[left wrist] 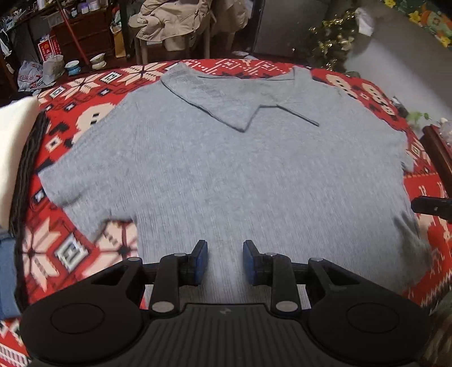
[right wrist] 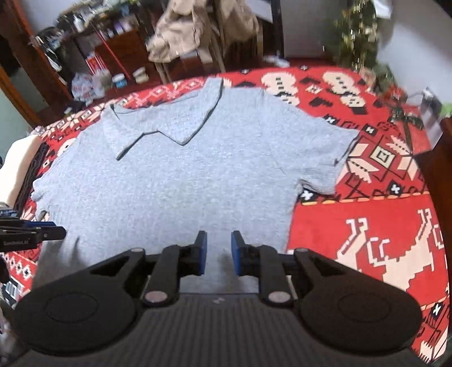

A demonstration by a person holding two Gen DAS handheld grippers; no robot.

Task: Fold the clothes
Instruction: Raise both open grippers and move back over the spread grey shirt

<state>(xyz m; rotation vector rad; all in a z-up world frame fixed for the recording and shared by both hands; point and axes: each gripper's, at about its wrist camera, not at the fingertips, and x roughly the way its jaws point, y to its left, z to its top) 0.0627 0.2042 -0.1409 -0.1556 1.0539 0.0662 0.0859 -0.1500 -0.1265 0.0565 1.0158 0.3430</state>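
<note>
Now, one grey polo shirt (left wrist: 226, 175) flat on the red patterned cloth (right wrist: 367, 225), two claws, left claw (left wrist: 225, 261) and right claw (right wrist: 219, 252), both parted, gripping nothing.

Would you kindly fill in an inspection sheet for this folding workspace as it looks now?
Surface: red patterned cloth covers the table.
Job's things: grey collared shirt spread flat, unfolded, short sleeves out.
Clutter: stacked cream and dark fabrics at the left edge.
Grippers: left tool open over the hem; right tool open over the hem, neither holding cloth.
Cables: nothing seen.
Surroundings: beige coat on a chair, wooden drawers, tinsel-hung plant.
</note>
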